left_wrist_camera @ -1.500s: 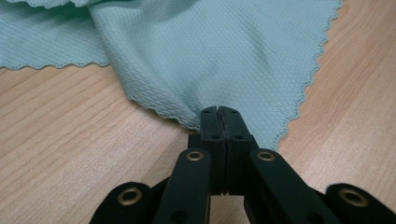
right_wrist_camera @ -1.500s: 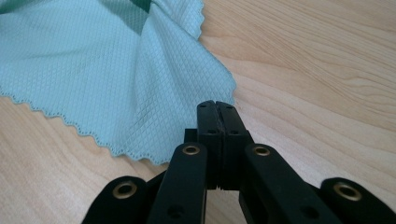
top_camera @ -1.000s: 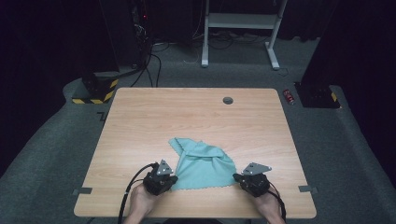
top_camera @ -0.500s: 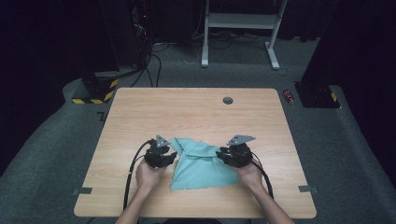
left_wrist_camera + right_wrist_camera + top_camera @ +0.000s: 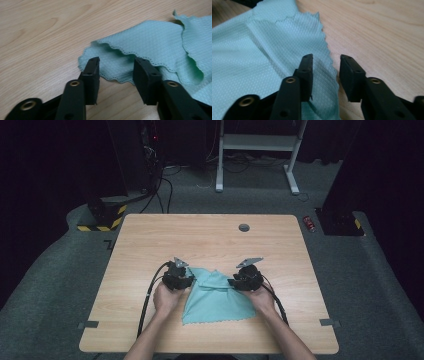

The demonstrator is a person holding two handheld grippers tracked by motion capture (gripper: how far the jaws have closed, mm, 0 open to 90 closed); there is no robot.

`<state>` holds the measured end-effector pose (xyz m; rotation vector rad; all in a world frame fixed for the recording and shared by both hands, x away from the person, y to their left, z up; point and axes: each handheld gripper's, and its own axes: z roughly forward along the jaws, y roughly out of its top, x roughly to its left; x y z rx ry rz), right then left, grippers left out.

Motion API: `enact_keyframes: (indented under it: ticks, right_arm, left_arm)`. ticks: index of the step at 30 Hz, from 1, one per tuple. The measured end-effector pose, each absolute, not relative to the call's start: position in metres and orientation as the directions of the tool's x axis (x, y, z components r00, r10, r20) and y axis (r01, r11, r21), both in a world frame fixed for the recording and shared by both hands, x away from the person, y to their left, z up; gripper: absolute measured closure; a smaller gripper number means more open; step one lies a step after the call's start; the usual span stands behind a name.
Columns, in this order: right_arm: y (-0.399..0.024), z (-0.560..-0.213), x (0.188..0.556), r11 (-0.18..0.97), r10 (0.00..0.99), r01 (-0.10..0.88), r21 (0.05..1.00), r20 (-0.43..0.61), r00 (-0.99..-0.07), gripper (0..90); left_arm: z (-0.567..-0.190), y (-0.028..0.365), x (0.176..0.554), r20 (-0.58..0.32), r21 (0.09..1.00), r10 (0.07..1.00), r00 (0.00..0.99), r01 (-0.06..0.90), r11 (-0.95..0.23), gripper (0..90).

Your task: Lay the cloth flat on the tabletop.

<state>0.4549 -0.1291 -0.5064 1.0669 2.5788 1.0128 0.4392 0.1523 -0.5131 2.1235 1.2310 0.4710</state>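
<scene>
Teal cloth (image 5: 216, 295), partly folded, is spread on the table (image 5: 150, 240), its far corners hidden beneath left tongs (image 5: 116, 72) and right tongs (image 5: 326, 75); both are held apart, having just narrowed slightly.

A light wooden table (image 5: 210, 240) with rounded corners stands on dark grey carpet (image 5: 375, 285), lit brightly against a room that falls off into darkness behind. A small round grommet (image 5: 244, 227) sits near the table's far edge. Beyond it, a white metal frame (image 5: 257, 150) on two feet, with cables (image 5: 165, 185) trailing across the floor to its left. Yellow-and-black hazard tape (image 5: 102, 220) marks a dark base at the far left; a small red can (image 5: 310, 223) lies by another dark stand at the right. Grey tape strips (image 5: 330, 322) flank the table's near corners.
</scene>
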Motion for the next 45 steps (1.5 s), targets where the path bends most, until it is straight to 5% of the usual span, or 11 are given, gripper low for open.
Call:
enact_keyframes:
  ticks: [4, 7, 26, 31, 34, 45]
  right_arm:
    - [-0.127, -0.507, 0.454, 0.549, 0.657, 0.541, 0.637, 0.07, -0.75, 87.6]
    - [-0.127, -0.506, 0.453, 0.546, 0.659, 0.533, 0.646, 0.061, -0.749, 89.5]
    - [-0.16, -0.482, 0.447, 0.467, 0.736, 0.503, 0.727, -0.005, -0.677, 89.8]
    - [-0.162, -0.493, 0.451, 0.477, 0.742, 0.543, 0.691, 0.015, -0.67, 86.4]
    - [-0.163, -0.495, 0.452, 0.445, 0.758, 0.548, 0.708, 0.027, -0.652, 78.5]
    - [-0.159, -0.493, 0.473, 0.384, 0.803, 0.566, 0.729, 0.039, -0.595, 71.7]
  left_arm:
    - [-0.513, 0.149, 0.438, -0.01, 0.676, 0.843, 0.538, 0.625, -0.391, 76.9]
    - [-0.51, 0.145, 0.441, -0.005, 0.654, 0.829, 0.559, 0.629, -0.42, 87.7]
    - [-0.487, 0.163, 0.454, 0.006, 0.687, 0.848, 0.53, 0.615, -0.389, 89.1]
    - [-0.493, 0.158, 0.46, -0.01, 0.68, 0.851, 0.526, 0.627, -0.379, 87.4]
    - [-0.492, 0.156, 0.459, 0.003, 0.687, 0.857, 0.516, 0.621, -0.377, 78.4]
    - [-0.502, 0.154, 0.462, 0.0, 0.686, 0.887, 0.462, 0.645, -0.336, 54.7]
